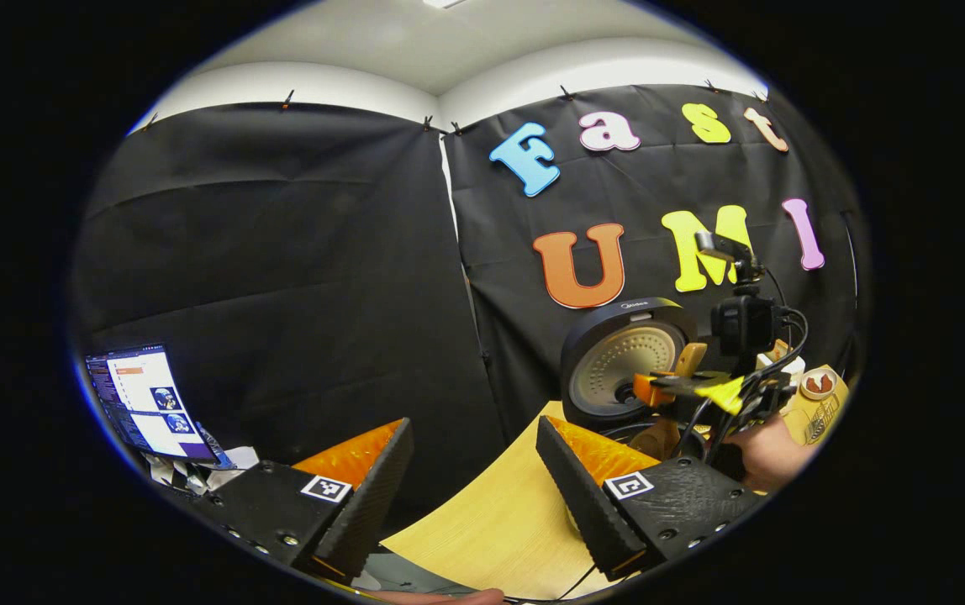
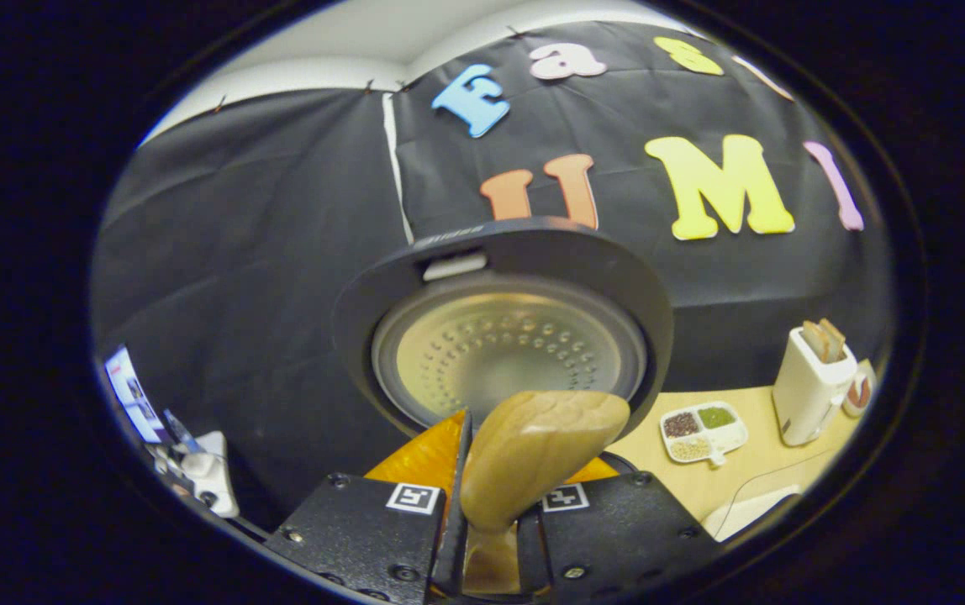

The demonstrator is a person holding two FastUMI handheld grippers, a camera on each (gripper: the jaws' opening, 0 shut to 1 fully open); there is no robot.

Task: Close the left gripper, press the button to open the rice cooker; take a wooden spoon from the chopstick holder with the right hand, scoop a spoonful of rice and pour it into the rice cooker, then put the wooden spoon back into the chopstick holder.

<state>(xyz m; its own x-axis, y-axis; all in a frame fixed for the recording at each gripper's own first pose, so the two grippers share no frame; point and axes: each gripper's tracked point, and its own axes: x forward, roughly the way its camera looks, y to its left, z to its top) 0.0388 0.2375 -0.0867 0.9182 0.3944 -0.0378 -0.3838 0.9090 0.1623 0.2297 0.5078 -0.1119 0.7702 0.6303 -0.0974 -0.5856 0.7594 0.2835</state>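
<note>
Gripping wooden spoon [image 2: 533,454] | right hand-held gripper [image 2: 491,504] | rice cooker [image 2: 499,336] lid up

One rice cooker [image 2: 499,336] stands open, and one wooden spoon [image 2: 533,445] shows. There is one white toaster [image 2: 810,386], one divided dish [image 2: 701,430] with three compartments, and one laptop [image 1: 146,403].

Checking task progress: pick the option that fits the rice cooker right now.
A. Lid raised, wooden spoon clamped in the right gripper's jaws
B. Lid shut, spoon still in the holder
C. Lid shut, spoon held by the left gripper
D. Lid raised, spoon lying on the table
A: the rice cooker lid stands up, showing its dimpled inner plate, and the right gripper clamps the wooden spoon by its handle.
</note>
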